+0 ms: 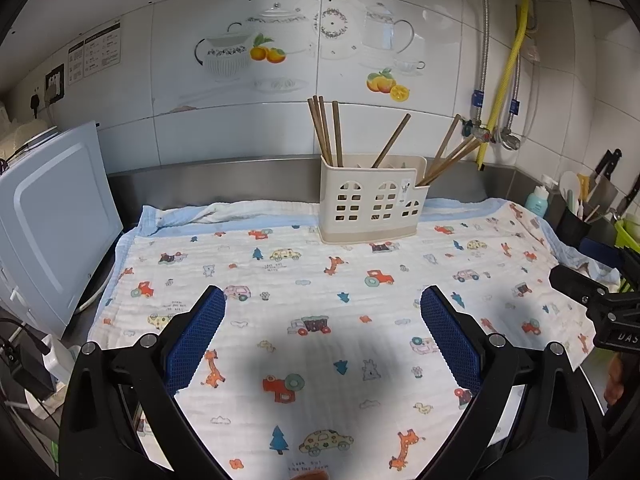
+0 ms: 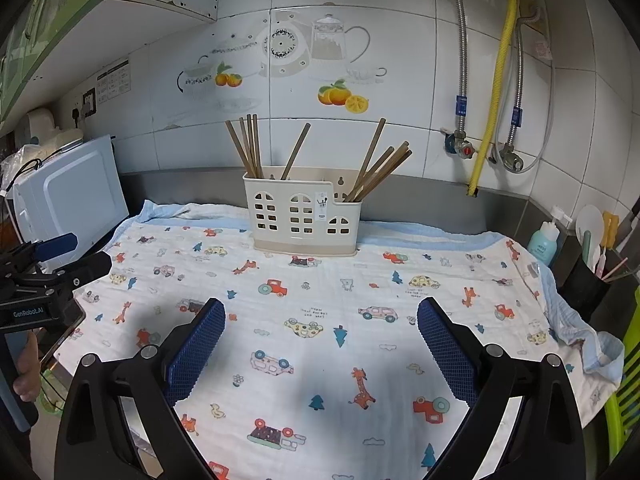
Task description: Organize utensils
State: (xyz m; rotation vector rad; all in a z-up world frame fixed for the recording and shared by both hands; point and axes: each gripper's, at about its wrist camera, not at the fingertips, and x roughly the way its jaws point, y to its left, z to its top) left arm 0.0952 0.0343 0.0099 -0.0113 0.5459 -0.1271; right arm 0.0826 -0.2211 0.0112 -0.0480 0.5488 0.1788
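Observation:
A cream plastic utensil holder [image 1: 370, 200] with window-shaped cutouts stands at the back of a printed cloth [image 1: 320, 300]; it also shows in the right wrist view [image 2: 302, 212]. Several brown wooden chopsticks [image 1: 326, 132] stand in its left, middle and right compartments, also seen in the right wrist view [image 2: 250, 146]. My left gripper [image 1: 322, 300] is open and empty, hovering over the cloth well in front of the holder. My right gripper [image 2: 320, 312] is open and empty, likewise in front of the holder. Each gripper appears at the edge of the other's view.
A white appliance [image 1: 52, 224] stands at the left. At the right are a black utensil cup [image 2: 586, 284], a teal bottle [image 2: 544, 240] and a green rack [image 2: 628, 380]. Pipes and a yellow hose [image 2: 496, 80] run down the tiled wall.

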